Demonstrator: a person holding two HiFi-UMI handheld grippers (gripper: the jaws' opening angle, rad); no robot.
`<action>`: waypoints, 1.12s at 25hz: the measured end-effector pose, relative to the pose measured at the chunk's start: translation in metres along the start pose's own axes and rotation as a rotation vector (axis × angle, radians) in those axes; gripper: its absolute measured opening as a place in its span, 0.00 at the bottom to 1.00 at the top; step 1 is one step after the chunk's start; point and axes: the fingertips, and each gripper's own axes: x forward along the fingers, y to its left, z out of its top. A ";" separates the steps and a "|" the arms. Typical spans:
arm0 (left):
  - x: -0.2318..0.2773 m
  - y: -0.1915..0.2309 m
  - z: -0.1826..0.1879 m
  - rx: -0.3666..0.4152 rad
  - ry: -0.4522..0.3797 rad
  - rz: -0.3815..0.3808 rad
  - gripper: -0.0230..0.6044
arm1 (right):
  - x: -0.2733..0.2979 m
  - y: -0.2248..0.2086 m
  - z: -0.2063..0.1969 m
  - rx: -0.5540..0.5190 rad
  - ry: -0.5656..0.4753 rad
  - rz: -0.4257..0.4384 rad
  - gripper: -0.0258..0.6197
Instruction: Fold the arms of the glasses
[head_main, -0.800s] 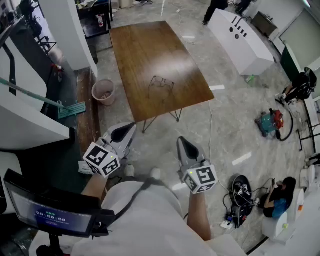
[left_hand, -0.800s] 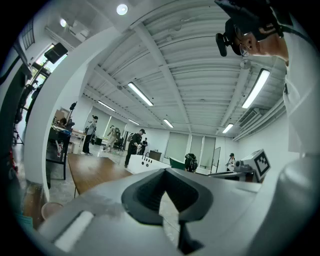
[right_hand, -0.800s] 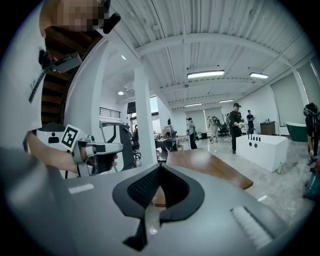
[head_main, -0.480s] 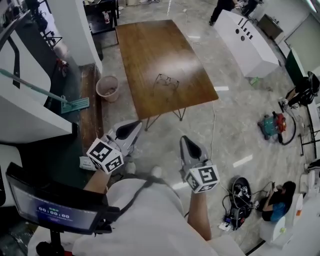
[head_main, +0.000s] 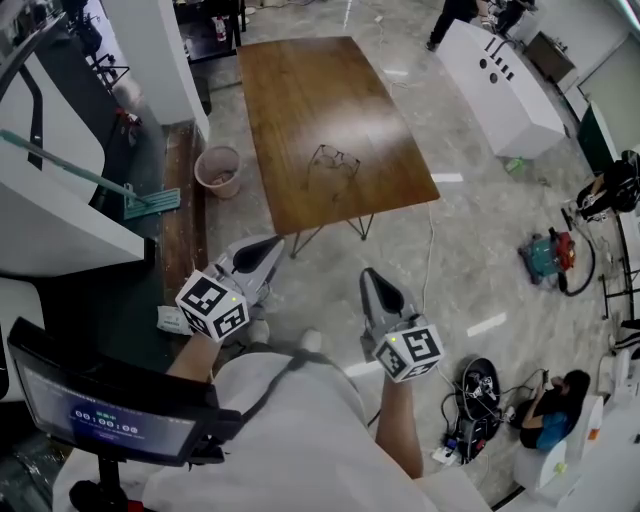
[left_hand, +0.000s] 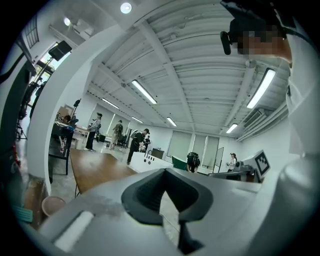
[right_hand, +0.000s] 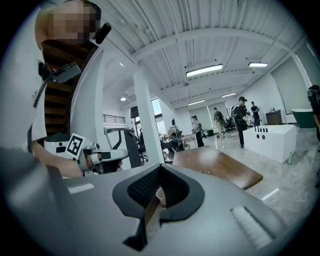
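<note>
The glasses (head_main: 333, 160) are being left lying on the wooden table (head_main: 300, 90), toward its near end; whether the arms are standing open is too small to be made out. Both tools are being held well short of the table, over the floor. The left gripper (head_main: 268, 245) and the right gripper (head_main: 368, 277) are each being kept with jaws pressed together and nothing between them. The approach is judged to be the step in hand, with no folding begun. Next, the table is probably to be reached, the jaws spread, and the frame steadied by one gripper while an arm is pushed inward by the other.
</note>
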 end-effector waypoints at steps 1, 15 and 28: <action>0.004 -0.002 -0.004 0.001 0.013 -0.002 0.05 | -0.001 -0.004 -0.004 -0.010 0.010 -0.003 0.05; 0.041 -0.020 -0.014 -0.031 -0.004 0.035 0.05 | -0.016 -0.057 -0.015 -0.003 0.018 0.054 0.05; 0.036 0.036 -0.008 -0.040 -0.021 0.157 0.05 | 0.021 -0.076 -0.016 -0.015 0.040 0.092 0.05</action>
